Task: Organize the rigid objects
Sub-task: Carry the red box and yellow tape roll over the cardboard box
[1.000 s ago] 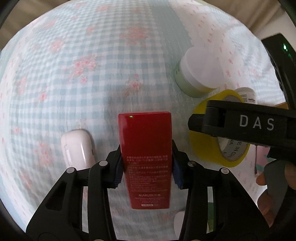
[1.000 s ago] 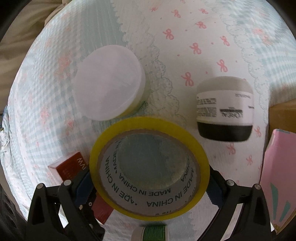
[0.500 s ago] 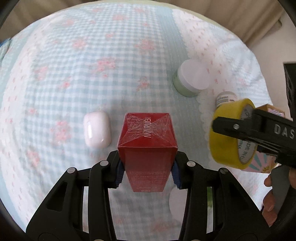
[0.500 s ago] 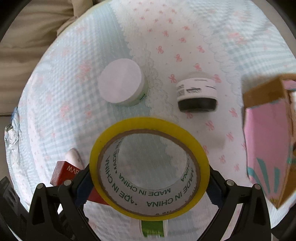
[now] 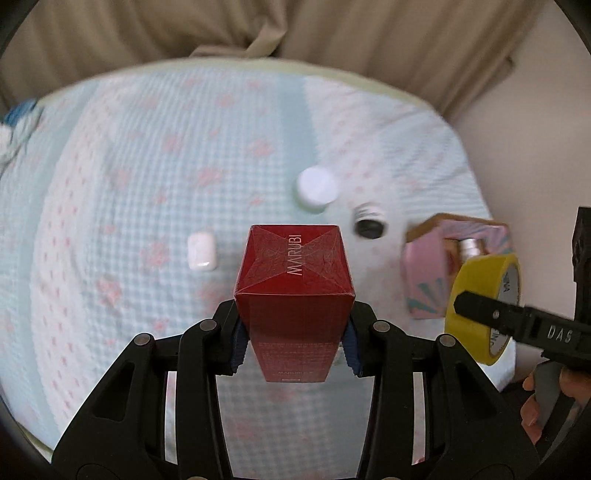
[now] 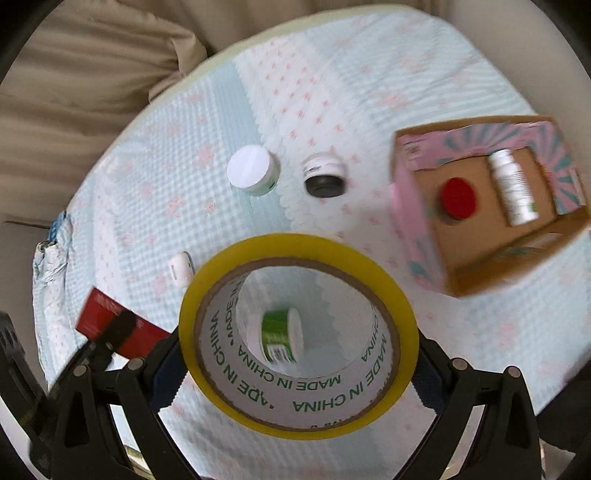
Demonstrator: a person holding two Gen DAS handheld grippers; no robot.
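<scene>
A bed covered in a pale blue checked quilt point(image 5: 147, 177) is filling both views, with beige curtains point(image 5: 258, 26) hanging beyond its far edge. Toward the right, a pink cardboard box point(image 6: 413, 206) is sitting open on the quilt, holding a red-capped item point(image 6: 458, 197) and a white bottle point(image 6: 513, 184). The right gripper point(image 6: 299, 373) is pinching a yellow tape roll point(image 6: 402, 332) between its pads, above the quilt and to the near left of the box. The left gripper point(image 5: 293, 343) is clamping a red carton point(image 5: 295, 291) lettered MARUBI, lifted clear of the bed. A white-lidded jar point(image 6: 253, 173) and a black-based jar point(image 6: 325, 177) are lying side by side near the middle. A small green-labelled jar point(image 6: 282, 334) is showing through the roll's core. A white earbud case point(image 5: 201, 251) is resting left of the carton.
</scene>
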